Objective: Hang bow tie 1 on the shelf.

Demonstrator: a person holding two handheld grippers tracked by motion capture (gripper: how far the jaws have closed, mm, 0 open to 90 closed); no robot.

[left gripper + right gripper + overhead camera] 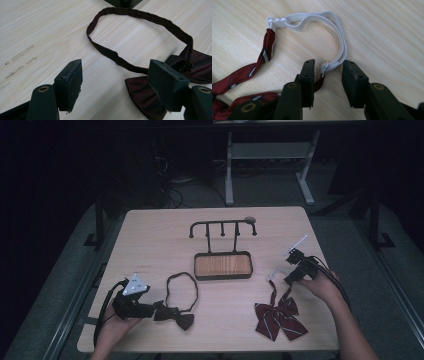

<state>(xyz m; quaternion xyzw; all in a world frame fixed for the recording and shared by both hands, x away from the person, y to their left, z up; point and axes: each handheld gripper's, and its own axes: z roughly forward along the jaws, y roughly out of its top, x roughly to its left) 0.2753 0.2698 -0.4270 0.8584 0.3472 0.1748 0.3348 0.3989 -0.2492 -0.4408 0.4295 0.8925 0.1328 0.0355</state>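
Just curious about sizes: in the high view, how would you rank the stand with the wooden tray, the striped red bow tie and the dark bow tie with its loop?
1. Stand with the wooden tray: clearly largest.
2. Striped red bow tie and dark bow tie: too alike to rank; the striped bow looks bigger, the dark one's loop wider.

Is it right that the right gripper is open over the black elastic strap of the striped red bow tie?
Not quite: the elastic strap is white, not black, as the right gripper view shows. The right gripper is open over it, and it belongs to the striped red bow tie.
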